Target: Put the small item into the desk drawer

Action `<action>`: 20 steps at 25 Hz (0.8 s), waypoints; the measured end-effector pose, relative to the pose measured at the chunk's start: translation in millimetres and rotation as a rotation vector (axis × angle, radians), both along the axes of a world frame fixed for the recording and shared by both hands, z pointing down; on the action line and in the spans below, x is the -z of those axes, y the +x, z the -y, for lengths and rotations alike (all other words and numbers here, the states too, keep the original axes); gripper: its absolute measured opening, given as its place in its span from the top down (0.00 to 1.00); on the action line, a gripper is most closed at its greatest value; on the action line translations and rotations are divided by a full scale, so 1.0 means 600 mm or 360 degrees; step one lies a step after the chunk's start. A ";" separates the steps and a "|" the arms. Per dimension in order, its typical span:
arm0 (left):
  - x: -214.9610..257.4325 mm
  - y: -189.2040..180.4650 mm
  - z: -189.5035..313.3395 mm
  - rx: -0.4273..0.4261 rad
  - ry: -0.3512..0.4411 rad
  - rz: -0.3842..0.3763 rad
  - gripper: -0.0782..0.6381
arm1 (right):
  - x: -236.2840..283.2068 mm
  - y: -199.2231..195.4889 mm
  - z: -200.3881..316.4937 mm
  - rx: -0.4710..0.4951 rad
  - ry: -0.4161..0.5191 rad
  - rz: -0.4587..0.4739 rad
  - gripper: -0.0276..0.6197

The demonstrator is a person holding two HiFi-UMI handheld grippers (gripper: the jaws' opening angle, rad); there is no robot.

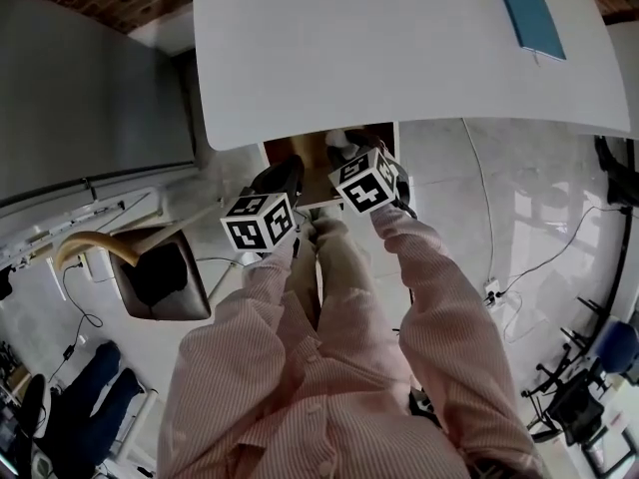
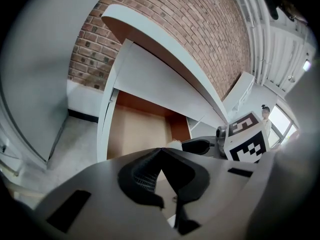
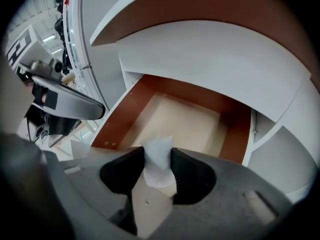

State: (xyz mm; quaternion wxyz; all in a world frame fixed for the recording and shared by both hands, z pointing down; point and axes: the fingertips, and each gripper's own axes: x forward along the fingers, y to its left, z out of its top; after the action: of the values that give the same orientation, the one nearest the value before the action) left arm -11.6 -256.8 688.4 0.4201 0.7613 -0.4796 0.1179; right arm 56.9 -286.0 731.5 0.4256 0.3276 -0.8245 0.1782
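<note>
The desk is seen steeply from above in the head view; the open drawer is looked into closely from both gripper views.

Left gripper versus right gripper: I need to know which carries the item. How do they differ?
The right gripper clamps a small white item; the left gripper holds nothing. The right gripper's jaws stand apart around it; the left gripper's meet at the tips. Both point toward the open drawer.

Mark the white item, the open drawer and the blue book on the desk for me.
white item (image 3: 158, 159): right gripper view, its middle, between the jaws.
open drawer (image 3: 187, 121): right gripper view, bare floor.
blue book (image 1: 528, 13): head view, centre of its cover.
</note>
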 end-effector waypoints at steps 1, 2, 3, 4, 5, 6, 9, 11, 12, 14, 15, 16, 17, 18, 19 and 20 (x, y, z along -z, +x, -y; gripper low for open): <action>-0.004 0.001 0.002 0.0003 -0.0002 -0.0003 0.89 | -0.008 0.000 0.003 0.0018 -0.0006 -0.0018 0.70; -0.007 0.000 0.005 0.0006 -0.0003 -0.0006 0.89 | -0.015 -0.001 0.005 0.0032 -0.0011 -0.0032 0.70; -0.011 0.000 0.008 0.0010 -0.0004 -0.0008 0.89 | -0.022 -0.003 0.008 0.0047 -0.0017 -0.0046 0.70; -0.014 0.000 0.011 0.0012 -0.0005 -0.0011 0.89 | -0.030 -0.004 0.011 0.0065 -0.0024 -0.0063 0.70; -0.018 0.000 0.014 0.0013 -0.0007 -0.0014 0.89 | -0.038 -0.005 0.013 0.0086 -0.0031 -0.0083 0.70; -0.021 0.002 0.017 0.0011 -0.0009 -0.0019 0.89 | -0.047 -0.006 0.016 0.0107 -0.0038 -0.0103 0.70; -0.034 0.009 0.023 -0.0011 -0.0016 -0.0034 0.89 | -0.064 -0.010 0.023 0.0161 -0.0059 -0.0147 0.70; -0.042 0.012 0.025 -0.0019 -0.0019 -0.0040 0.89 | -0.076 -0.014 0.024 0.0198 -0.0069 -0.0174 0.70; -0.045 0.013 0.026 -0.0020 -0.0021 -0.0043 0.89 | -0.083 -0.016 0.025 0.0214 -0.0072 -0.0187 0.70; -0.051 0.015 0.029 -0.0025 -0.0020 -0.0045 0.89 | -0.099 -0.017 0.028 0.0227 -0.0086 -0.0196 0.70; -0.054 0.016 0.031 -0.0030 -0.0019 -0.0044 0.89 | -0.107 -0.018 0.030 0.0226 -0.0097 -0.0190 0.70; -0.058 0.017 0.032 -0.0033 -0.0019 -0.0045 0.89 | -0.116 -0.020 0.031 0.0224 -0.0108 -0.0183 0.70; -0.061 0.017 0.033 -0.0035 -0.0023 -0.0046 0.89 | -0.122 -0.022 0.033 0.0228 -0.0116 -0.0181 0.70; -0.064 0.017 0.033 -0.0035 -0.0026 -0.0047 0.89 | -0.126 -0.023 0.034 0.0237 -0.0118 -0.0183 0.70; -0.066 0.016 0.033 -0.0036 -0.0026 -0.0049 0.89 | -0.129 -0.026 0.035 0.0248 -0.0117 -0.0187 0.70; -0.068 0.016 0.034 -0.0036 -0.0026 -0.0049 0.89 | -0.131 -0.028 0.036 0.0260 -0.0117 -0.0191 0.70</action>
State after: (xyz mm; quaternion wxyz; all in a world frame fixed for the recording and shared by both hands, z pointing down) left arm -2.3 -277.2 729.1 0.4324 0.7649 -0.4633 0.1148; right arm 40.1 -307.6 810.4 0.4992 0.2534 -0.8143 0.1532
